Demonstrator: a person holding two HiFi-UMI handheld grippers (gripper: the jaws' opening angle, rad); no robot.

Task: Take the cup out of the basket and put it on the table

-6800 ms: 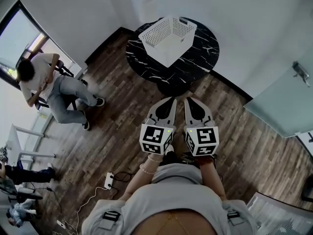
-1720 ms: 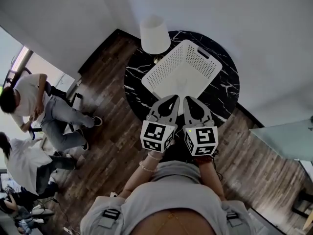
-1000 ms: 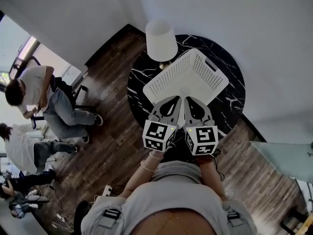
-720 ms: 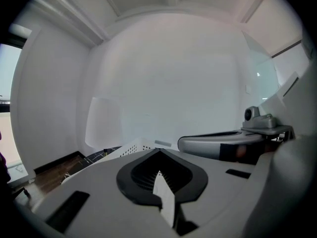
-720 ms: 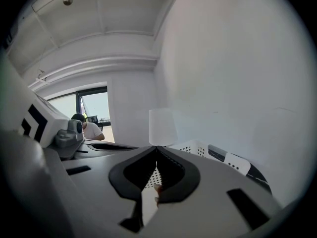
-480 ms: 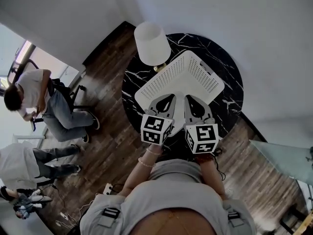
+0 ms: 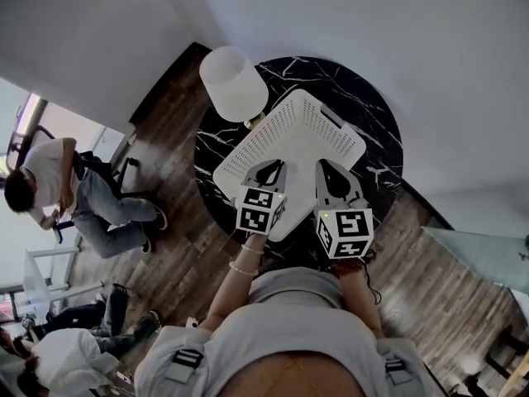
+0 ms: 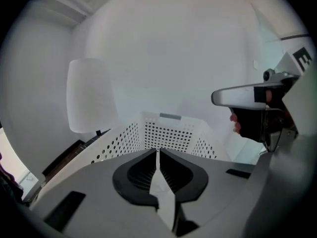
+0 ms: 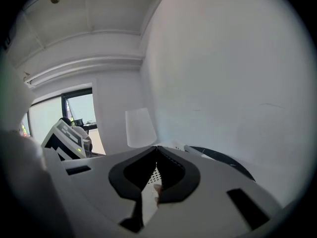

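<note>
Round surface (image 7: 364,110) of black stone with white veins. Near its middle sits a square white plastic basket (image 7: 248,145) whose walls are pierced with small holes. A white drum-shaped lamp shade (image 7: 234,83) stands at the surface's left edge, just beside the basket. The left hand-held gripper (image 7: 269,169) and right hand-held gripper (image 7: 327,167) hang over the basket's near rim, each with its 2 jaws pressed together on nothing. The cup cannot be made out.

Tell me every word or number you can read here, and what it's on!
None can be read.
The cubes on the left gripper and right gripper bear black-and-white square markers: patterns, not letters.
The white basket, the lamp shade and the marble table show no print.
</note>
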